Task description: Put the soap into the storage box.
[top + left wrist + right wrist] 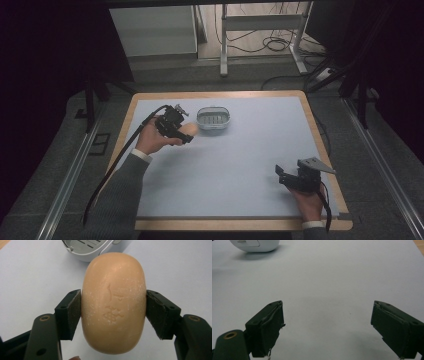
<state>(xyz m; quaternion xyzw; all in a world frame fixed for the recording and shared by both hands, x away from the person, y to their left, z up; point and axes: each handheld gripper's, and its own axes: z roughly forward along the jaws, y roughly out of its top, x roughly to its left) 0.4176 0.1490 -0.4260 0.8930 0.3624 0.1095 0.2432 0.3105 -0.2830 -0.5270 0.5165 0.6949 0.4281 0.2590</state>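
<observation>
Gripping a tan soap bar (pixel 113 302) across its width, the left gripper (pixel 181 131) hangs w/ both fingers (pixel 71 312) pressed on the bar's sides, just beside a white slotted dish (pixel 213 119), probably a soap dish. Right gripper (pixel 327 327): fingers spread wide, holding nothing, low over the desk (pixel 240 160) near its front-right corner.

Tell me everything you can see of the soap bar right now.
The soap bar is a rounded, tan-orange oval with a stamped emblem and pale dusty flecks on its face. The left gripper is shut on it, one pad pressing each long side. It sits just short of the white slotted soap dish, over the pale mat.
</observation>
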